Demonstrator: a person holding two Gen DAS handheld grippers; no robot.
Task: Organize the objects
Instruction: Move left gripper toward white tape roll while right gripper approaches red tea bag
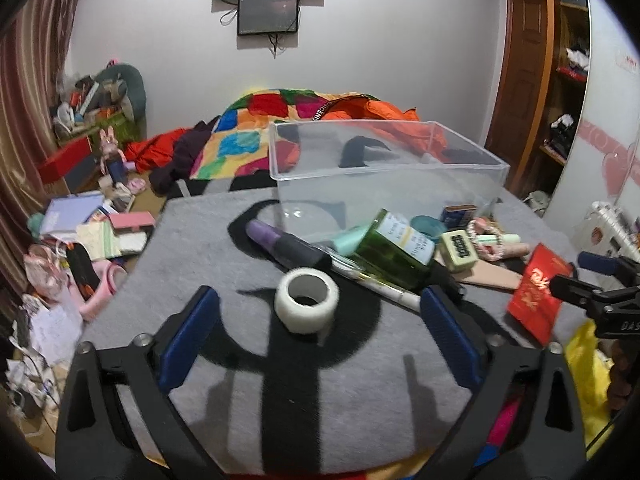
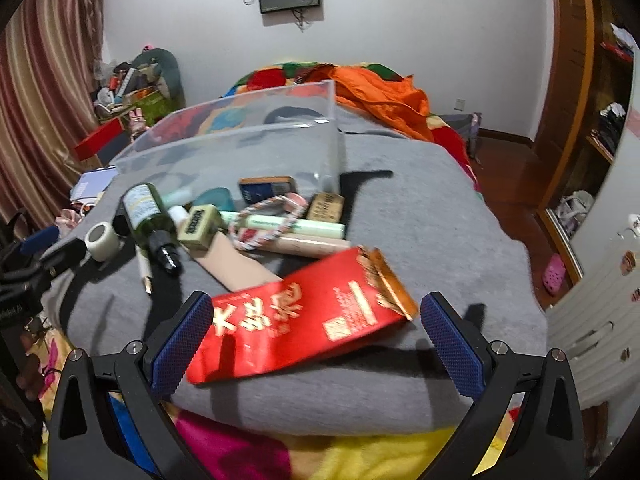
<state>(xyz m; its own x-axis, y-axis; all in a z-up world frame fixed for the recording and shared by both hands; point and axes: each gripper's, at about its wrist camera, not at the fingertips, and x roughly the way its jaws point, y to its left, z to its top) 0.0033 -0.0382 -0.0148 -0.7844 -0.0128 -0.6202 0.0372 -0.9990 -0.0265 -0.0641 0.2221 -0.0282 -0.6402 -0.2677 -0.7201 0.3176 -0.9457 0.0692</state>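
My left gripper (image 1: 318, 322) is open, its blue pads either side of a white tape roll (image 1: 306, 300) that stands on the grey blanket (image 1: 200, 264). My right gripper (image 2: 316, 338) is open around a flat red packet (image 2: 296, 316) with gold print; the pads do not touch it. Behind lie a green spray bottle (image 1: 394, 248), a purple-and-black tube (image 1: 286, 242), a white pen (image 1: 384, 286), a green eraser block (image 1: 460, 250), a braided bracelet (image 2: 268, 224) and a blue box (image 2: 266, 189). An empty clear plastic box (image 1: 384, 172) stands further back.
The blanket covers a raised surface on a bed with a colourful quilt (image 1: 256, 132) and orange cloth (image 2: 380, 92). Books and clutter (image 1: 92, 224) fill the floor to the left. A wardrobe (image 2: 592, 100) stands on the right.
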